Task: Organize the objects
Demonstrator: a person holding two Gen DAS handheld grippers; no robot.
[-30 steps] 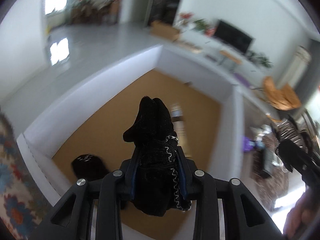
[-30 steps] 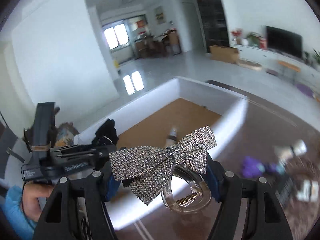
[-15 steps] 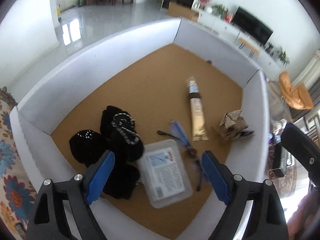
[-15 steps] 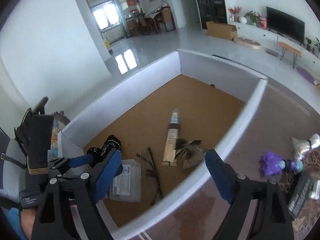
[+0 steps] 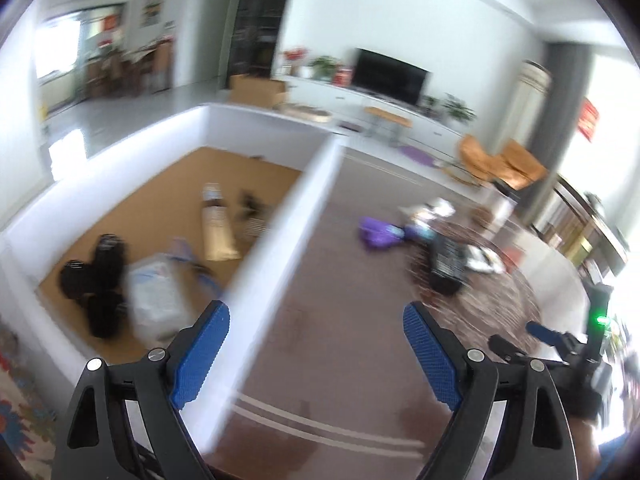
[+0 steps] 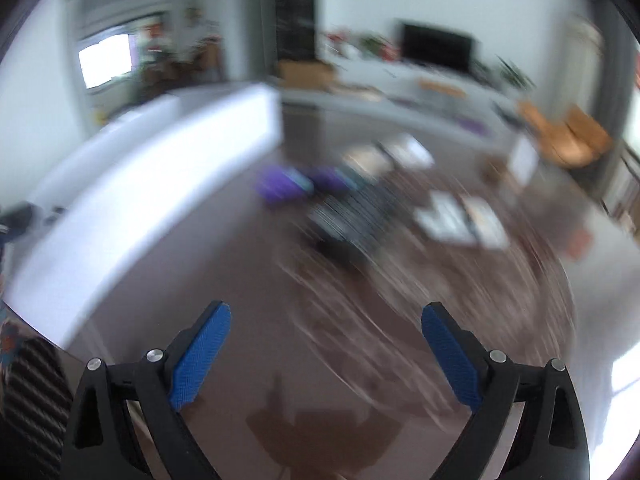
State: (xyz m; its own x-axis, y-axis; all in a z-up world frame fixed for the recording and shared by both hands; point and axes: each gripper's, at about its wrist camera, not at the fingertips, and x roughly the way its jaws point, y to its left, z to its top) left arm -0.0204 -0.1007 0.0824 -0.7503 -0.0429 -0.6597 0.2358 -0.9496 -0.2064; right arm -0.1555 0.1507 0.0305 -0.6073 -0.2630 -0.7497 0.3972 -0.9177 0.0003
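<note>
My left gripper (image 5: 316,322) is open and empty, above the brown table just right of the white box wall (image 5: 280,232). Inside the box lie black fabric pieces (image 5: 100,280), a clear plastic case (image 5: 156,292) and a gold tube (image 5: 216,228). My right gripper (image 6: 326,322) is open and empty over the brown table; it also shows in the left wrist view (image 5: 536,332) at far right. Loose items lie ahead: a purple object (image 5: 378,234) (image 6: 280,186), a black striped object (image 5: 446,258) (image 6: 348,216) and white flat pieces (image 6: 460,216). The right view is heavily blurred.
The white box (image 6: 140,184) stands left of the right gripper. A patterned rug (image 5: 16,412) lies at lower left. A TV (image 5: 390,76), a white cabinet and orange chairs (image 5: 500,162) are in the room behind.
The left gripper let go of the black fabric and the right let go of the sparkly bow clip. Both opened, then swung right from over the box towards the loose items.
</note>
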